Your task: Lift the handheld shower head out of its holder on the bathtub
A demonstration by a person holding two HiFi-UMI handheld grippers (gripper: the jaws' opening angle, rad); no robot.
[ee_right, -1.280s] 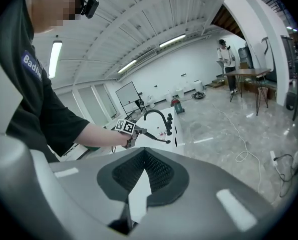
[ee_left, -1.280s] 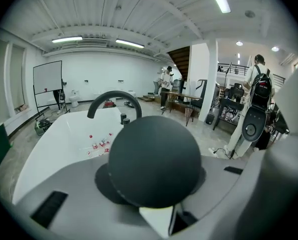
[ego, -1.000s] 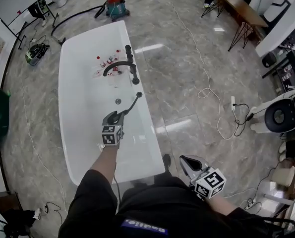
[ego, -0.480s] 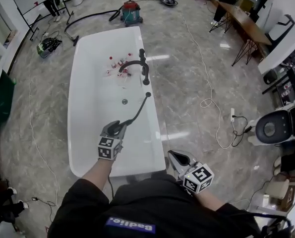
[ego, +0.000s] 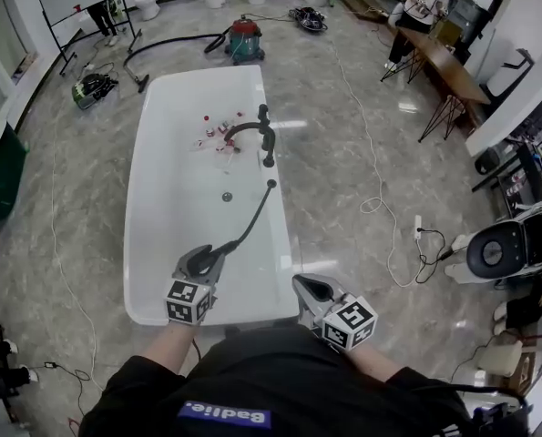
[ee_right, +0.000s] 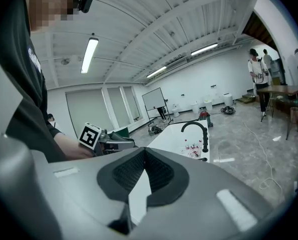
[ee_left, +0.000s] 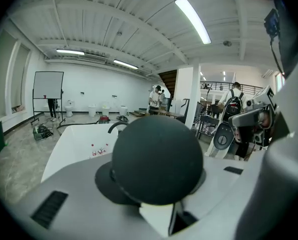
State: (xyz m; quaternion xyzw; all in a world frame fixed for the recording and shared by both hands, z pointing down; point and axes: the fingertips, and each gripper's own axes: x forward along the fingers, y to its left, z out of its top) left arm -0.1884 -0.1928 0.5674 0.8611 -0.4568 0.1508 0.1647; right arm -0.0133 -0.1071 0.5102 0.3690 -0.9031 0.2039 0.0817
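Observation:
The black handheld shower head (ego: 219, 247) is out of its holder (ego: 271, 185) on the white bathtub's right rim (ego: 280, 235). My left gripper (ego: 200, 262) is shut on it above the tub's near end. A black hose (ego: 255, 213) trails from the head back to the holder. In the left gripper view the round black head (ee_left: 156, 156) fills the space between the jaws of the left gripper (ee_left: 161, 189). My right gripper (ego: 310, 289) hovers shut and empty by the tub's near right corner; in its own view the right gripper (ee_right: 143, 156) has its pads meeting.
A black faucet (ego: 255, 133) stands on the tub's right rim, with small bottles (ego: 218, 127) beside it in the basin. A red and teal vacuum (ego: 245, 39) sits beyond the tub. Cables (ego: 380, 198) cross the floor at right, near a white machine (ego: 503, 248).
My left gripper has drawn back toward me and upward with the shower head, stretching the hose away from the holder. My right gripper has shifted left toward the tub's near corner.

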